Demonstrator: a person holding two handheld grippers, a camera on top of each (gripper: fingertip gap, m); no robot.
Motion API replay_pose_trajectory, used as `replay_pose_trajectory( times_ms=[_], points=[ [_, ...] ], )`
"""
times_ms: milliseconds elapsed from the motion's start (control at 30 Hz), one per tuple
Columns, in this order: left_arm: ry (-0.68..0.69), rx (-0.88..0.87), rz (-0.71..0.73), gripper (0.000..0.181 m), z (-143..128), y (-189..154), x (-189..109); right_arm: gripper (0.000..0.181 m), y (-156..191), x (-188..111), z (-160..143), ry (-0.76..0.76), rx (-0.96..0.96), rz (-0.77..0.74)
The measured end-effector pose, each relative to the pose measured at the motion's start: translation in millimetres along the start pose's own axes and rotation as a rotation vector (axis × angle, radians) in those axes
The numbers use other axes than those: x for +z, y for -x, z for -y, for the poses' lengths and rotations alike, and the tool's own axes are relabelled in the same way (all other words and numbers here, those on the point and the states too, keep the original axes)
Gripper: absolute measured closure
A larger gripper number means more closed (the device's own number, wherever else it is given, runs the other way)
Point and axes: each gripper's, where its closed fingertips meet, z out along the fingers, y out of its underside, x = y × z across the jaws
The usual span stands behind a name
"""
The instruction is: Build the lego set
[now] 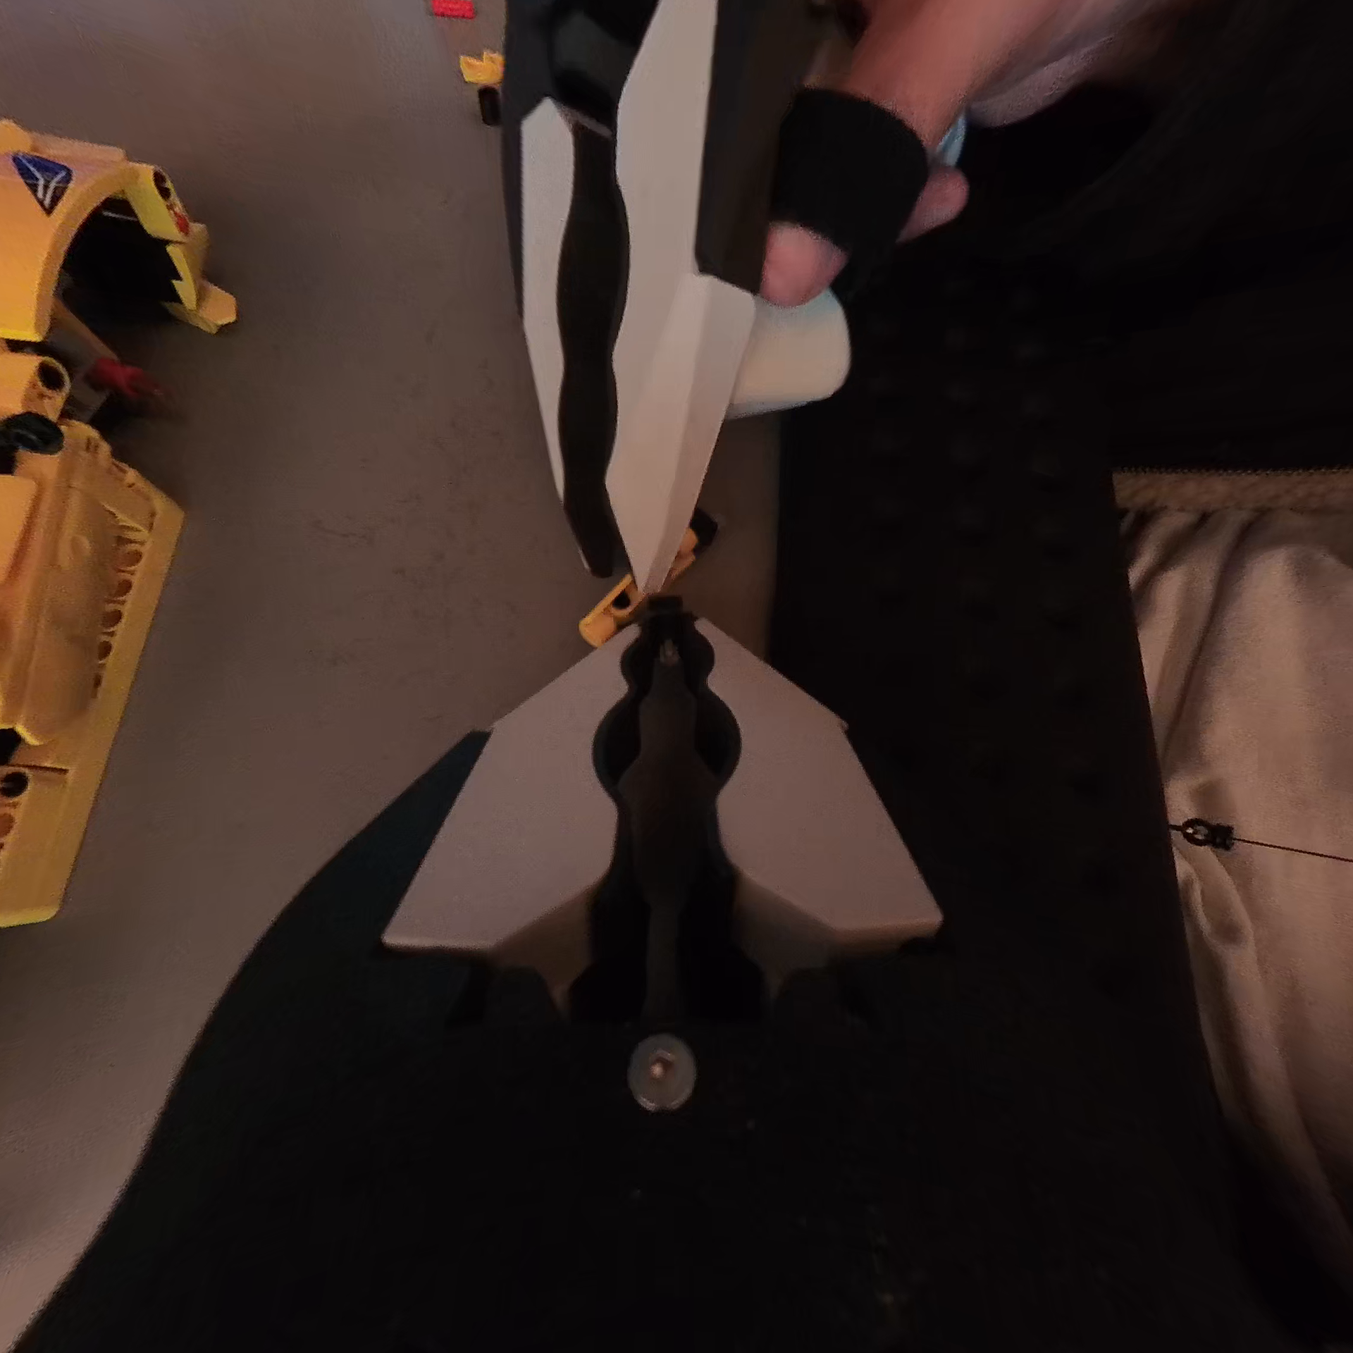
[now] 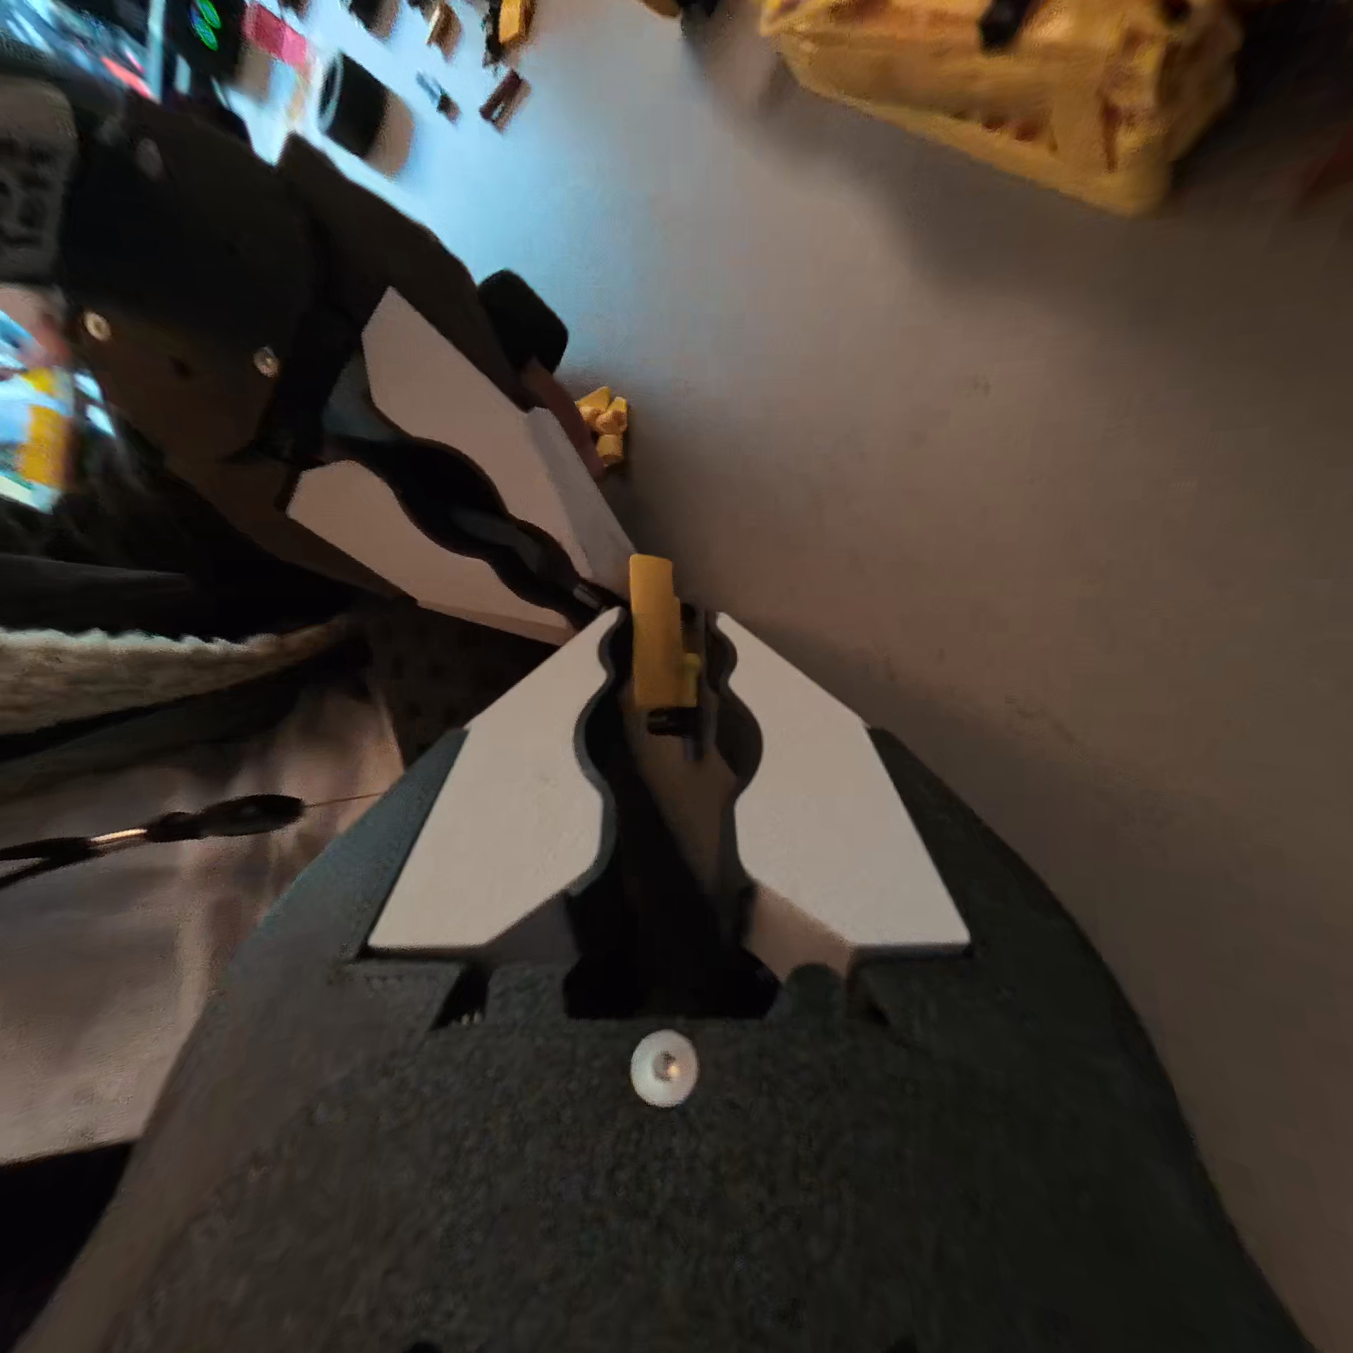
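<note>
At 12 o'clock from the left gripper, pinching a small black pin, the right gripper clamps the yellow beam, presumably steadying its holes for pin insertion. Yellow model lies at 9 o'clock on the table.

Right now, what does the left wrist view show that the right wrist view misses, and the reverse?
Left wrist view only: a small black pin at the left tool tips, and the yellow model's arched cab. Right wrist view only: clutter along the table's far edge. Shared: the right tool shut on a yellow beam, and the grey table.
</note>
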Motion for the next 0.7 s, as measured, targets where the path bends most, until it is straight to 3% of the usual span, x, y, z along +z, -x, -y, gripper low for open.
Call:
replay_pose_trajectory(
  times_ms=[200,333,533,700],
  points=[
    [0.001,-0.018,-0.025,0.174,-2.2,-2.0,-2.2,0.17,-12.6,3.6,1.6,0.11,-0.269,-0.263],
    [0.001,-0.019,-0.028,0.174,-3.6,-1.9,-4.0,0.172,-14.5,3.4,7.7,0.121,-0.333,-0.343],
    [-0.002,-0.029,-0.012,0.174,-6.1,3.0,-9.7,0.173,-3.1,5.5,13.6,0.082,-0.282,-0.224],
    [-0.13,-0.055,0.027,0.174,10.9,16.1,-29.8,0.174,24.1,-14.4,41.4,-0.199,-0.351,-0.035]
  ],
)
